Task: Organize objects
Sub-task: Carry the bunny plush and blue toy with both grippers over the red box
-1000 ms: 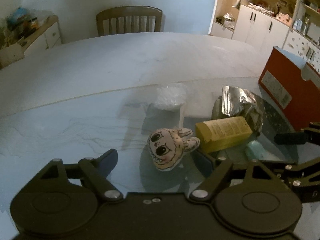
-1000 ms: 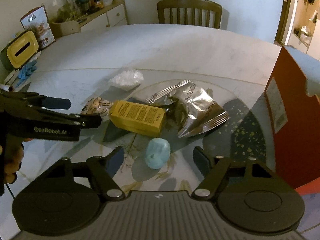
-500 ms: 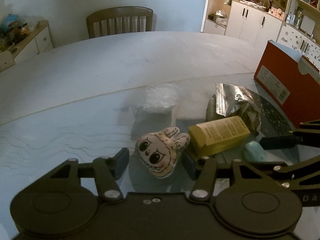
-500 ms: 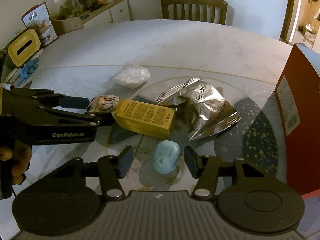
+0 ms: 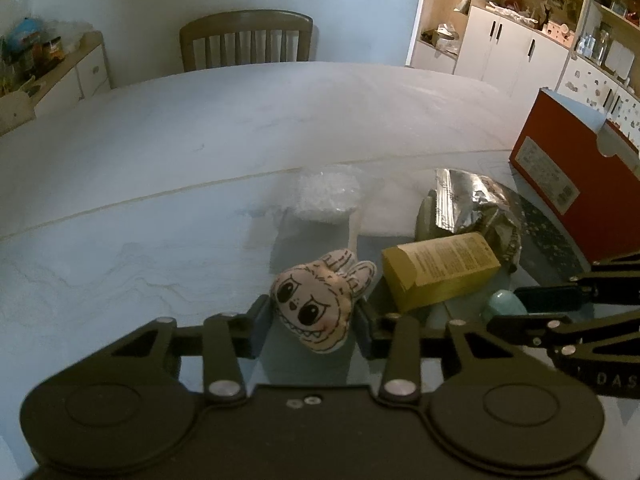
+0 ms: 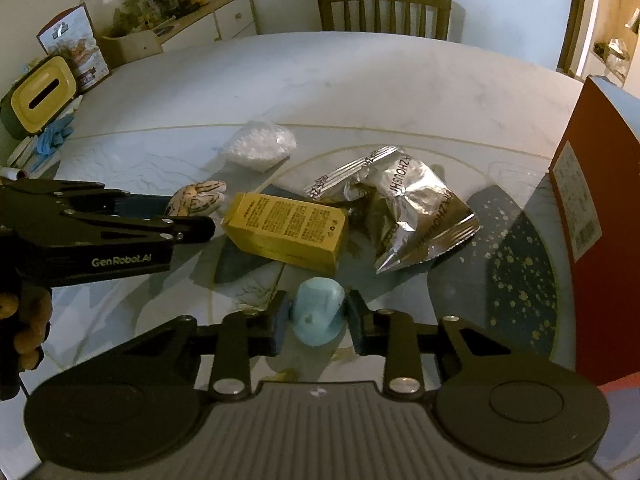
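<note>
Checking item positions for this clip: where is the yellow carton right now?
The yellow carton lies on its side mid-table, between the plush toy on its left and the silver foil bag on its right, just beyond the blue object.

Cream plush monster head (image 5: pixel 316 304) face-up, yellow carton (image 5: pixel 440 270) on its side, pale blue soap-like lump (image 6: pixel 318 312)

Left gripper (image 6: pixel 200 216) body reads "GenRobot.AI". Foil packet (image 6: pixel 412 216) shows "ZHOUSH", partial. Yellow carton (image 6: pixel 288 232) print is illegible.
</note>
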The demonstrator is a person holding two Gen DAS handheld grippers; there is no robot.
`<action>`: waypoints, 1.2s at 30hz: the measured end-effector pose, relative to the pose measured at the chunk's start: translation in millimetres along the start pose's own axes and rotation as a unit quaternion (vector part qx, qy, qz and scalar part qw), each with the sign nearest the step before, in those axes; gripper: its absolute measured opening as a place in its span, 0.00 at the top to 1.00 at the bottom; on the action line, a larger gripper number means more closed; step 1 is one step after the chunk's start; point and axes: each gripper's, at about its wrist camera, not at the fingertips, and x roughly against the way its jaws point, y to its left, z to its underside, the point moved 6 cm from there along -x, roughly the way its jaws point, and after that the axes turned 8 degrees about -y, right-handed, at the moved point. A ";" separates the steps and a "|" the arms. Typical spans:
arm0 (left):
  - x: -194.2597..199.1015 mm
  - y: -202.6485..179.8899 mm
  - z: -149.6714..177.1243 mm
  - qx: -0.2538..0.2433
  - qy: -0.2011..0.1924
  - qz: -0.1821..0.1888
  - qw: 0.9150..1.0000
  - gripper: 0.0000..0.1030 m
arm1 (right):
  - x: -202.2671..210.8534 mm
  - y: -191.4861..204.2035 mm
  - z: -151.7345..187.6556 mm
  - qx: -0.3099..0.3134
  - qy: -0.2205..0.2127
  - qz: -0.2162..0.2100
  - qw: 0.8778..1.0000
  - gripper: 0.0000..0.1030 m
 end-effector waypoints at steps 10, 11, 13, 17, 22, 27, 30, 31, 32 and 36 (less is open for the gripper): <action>33.7 -14.2 -9.5 0.013 -0.010 0.020 1.000 0.60 | 28.8 -4.1 -4.8 -0.017 -0.017 -0.015 1.000 0.71; 38.5 -18.1 -11.7 0.011 -0.013 0.024 1.000 0.60 | 34.2 -5.4 -6.7 -0.019 -0.021 -0.016 0.999 0.71; 47.1 -26.9 -16.8 0.009 -0.018 0.031 0.999 0.60 | 45.1 -8.4 -10.2 -0.022 -0.028 -0.017 0.999 0.71; 59.9 -46.2 -26.9 0.001 -0.025 0.043 0.999 0.60 | 67.1 -18.1 -17.9 -0.030 -0.041 -0.016 0.999 0.71; 71.8 -72.7 -38.3 -0.012 -0.030 0.051 0.998 0.60 | 92.2 -33.5 -23.6 -0.041 -0.057 -0.011 0.997 0.71; 81.4 -101.4 -52.5 -0.014 -0.039 0.071 0.997 0.60 | 118.6 -53.2 -31.1 -0.051 -0.076 -0.011 0.996 0.71; 87.9 -119.0 -61.9 -0.017 -0.047 0.083 0.995 0.60 | 134.1 -67.5 -35.7 -0.057 -0.087 -0.010 0.995 0.71; 89.7 -126.5 -65.5 -0.019 -0.050 0.088 0.995 0.60 | 139.5 -73.4 -37.0 -0.058 -0.091 -0.009 0.994 0.71; 91.0 -133.6 -68.3 -0.021 -0.052 0.091 0.994 0.60 | 144.0 -78.7 -37.9 -0.059 -0.095 -0.008 0.994 0.71; 94.4 -162.2 -77.7 -0.031 -0.059 0.104 0.992 0.60 | 161.3 -100.8 -40.9 -0.065 -0.109 -0.004 0.992 0.71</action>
